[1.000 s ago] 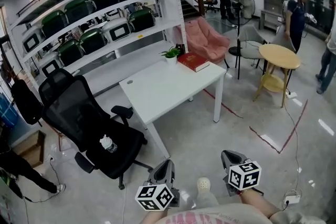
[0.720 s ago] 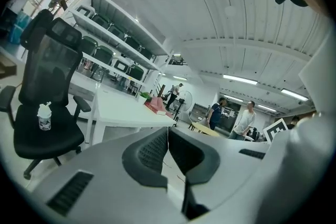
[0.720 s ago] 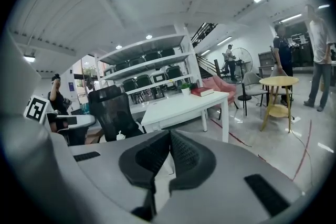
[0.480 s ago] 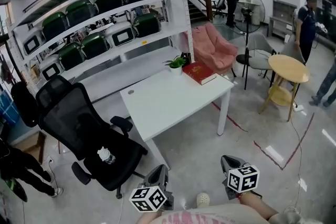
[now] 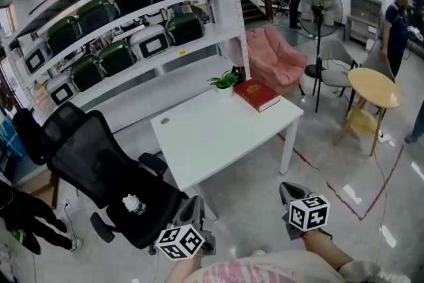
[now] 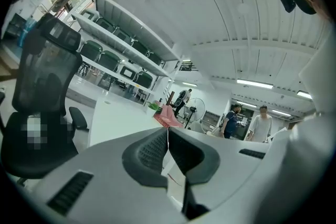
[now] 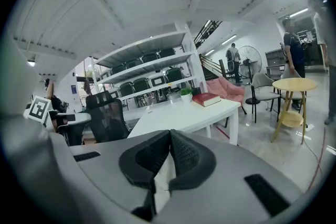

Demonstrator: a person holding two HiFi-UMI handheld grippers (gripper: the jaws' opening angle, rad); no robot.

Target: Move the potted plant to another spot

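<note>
The small green potted plant (image 5: pixel 225 83) stands at the far edge of the white table (image 5: pixel 212 136), next to a red book (image 5: pixel 257 94). It also shows far off in the right gripper view as a plant (image 7: pixel 186 93) beside the book (image 7: pixel 206 99), and as a tiny plant (image 6: pixel 154 106) in the left gripper view. My left gripper (image 5: pixel 193 205) and right gripper (image 5: pixel 287 193) hang low at the table's near side, well short of the plant. Both are shut with nothing between the pads, as the left gripper (image 6: pixel 168 131) and right gripper (image 7: pixel 170 135) views show.
A black office chair (image 5: pixel 106 169) with a water bottle (image 5: pixel 134 204) on its seat stands left of the table. Shelves of green cases (image 5: pixel 119 30) run behind. A pink armchair (image 5: pixel 281 59), a fan (image 5: pixel 321 10), a round wooden table (image 5: pixel 374 86) and standing people are at the right.
Both grippers and the head view have moved forward toward the white table, which now looks larger and nearer. The plant and book have not moved.
</note>
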